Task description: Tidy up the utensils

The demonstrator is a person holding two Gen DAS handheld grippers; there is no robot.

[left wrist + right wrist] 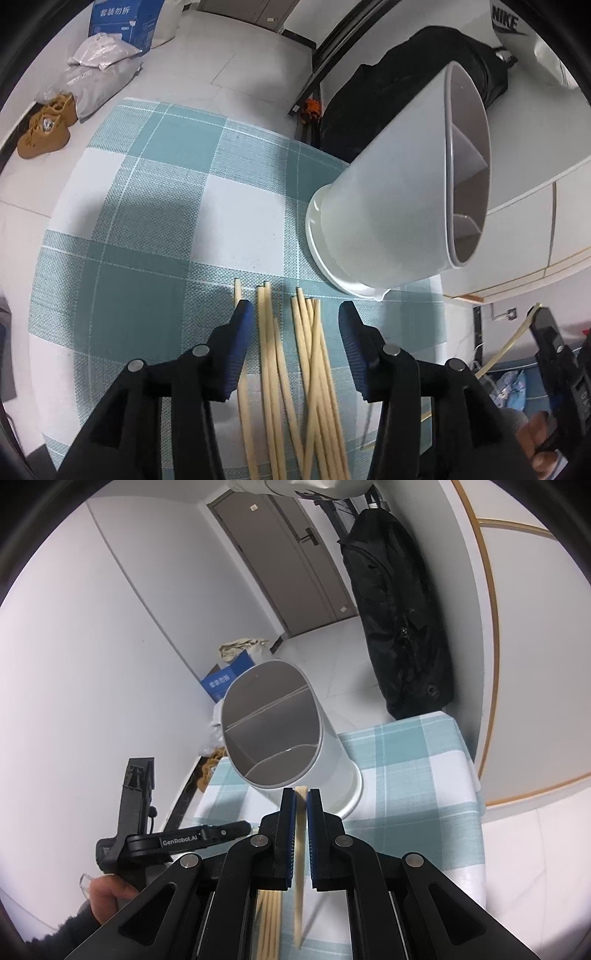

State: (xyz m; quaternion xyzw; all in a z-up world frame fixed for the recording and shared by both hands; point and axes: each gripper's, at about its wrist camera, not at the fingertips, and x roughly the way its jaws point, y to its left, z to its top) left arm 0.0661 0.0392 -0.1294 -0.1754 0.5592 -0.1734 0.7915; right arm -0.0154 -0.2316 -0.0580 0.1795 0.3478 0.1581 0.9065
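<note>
On the checked cloth [147, 206] the divided holder [399, 199] stands empty; left gripper [295, 325] spread over chopsticks [310, 369], right gripper [301, 805] clamping one chopstick [300, 856].

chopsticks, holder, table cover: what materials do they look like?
Chopsticks: likely bamboo or light wood, pale tan and matte, with squared tips; the right gripper holds one.
Utensil holder: looks like plastic, smooth white with a thin moulded rim, inner dividers and a drip-tray base.
Tablecloth: woven-look teal and white check; fabric or textured vinyl, cannot tell which.
</note>
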